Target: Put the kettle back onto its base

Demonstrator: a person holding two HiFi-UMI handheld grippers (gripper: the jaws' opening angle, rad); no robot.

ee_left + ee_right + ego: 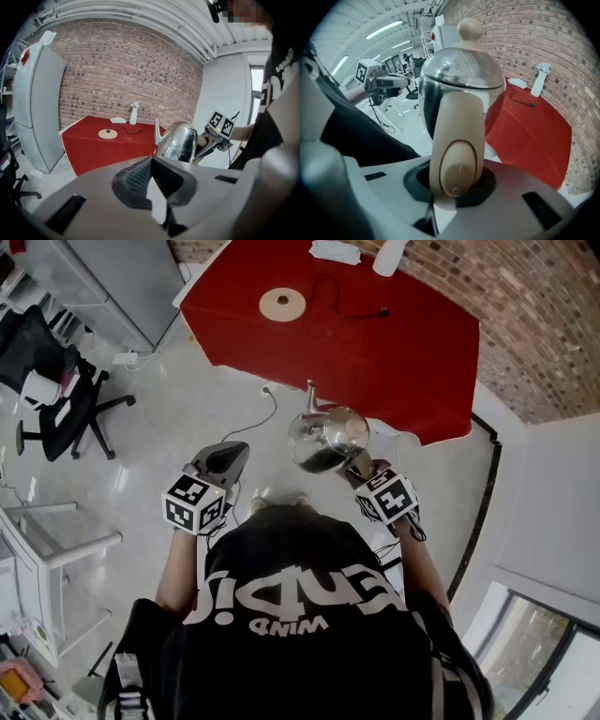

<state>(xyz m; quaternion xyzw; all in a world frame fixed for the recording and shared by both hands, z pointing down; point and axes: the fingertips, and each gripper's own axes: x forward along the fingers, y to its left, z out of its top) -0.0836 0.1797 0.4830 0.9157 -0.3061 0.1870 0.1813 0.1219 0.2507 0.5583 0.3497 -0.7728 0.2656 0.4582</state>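
Observation:
A shiny steel kettle [328,435] with a cream handle [456,150] hangs in the air over the floor, short of the red table [412,352]. My right gripper [361,468] is shut on that handle. The kettle [179,140] also shows in the left gripper view, spout toward the table. Its round tan base [282,305] lies on the red table's far left part, with a black cord [352,306] running from it. My left gripper [225,457] is held beside the kettle, to its left, shut with nothing between its ribbed pads [140,176].
A white bottle [134,114] and a white cloth [335,251] sit at the table's far edge by the brick wall. A grey cabinet [112,277] stands left of the table, a black office chair [56,381] further left. A cable [267,409] lies on the floor.

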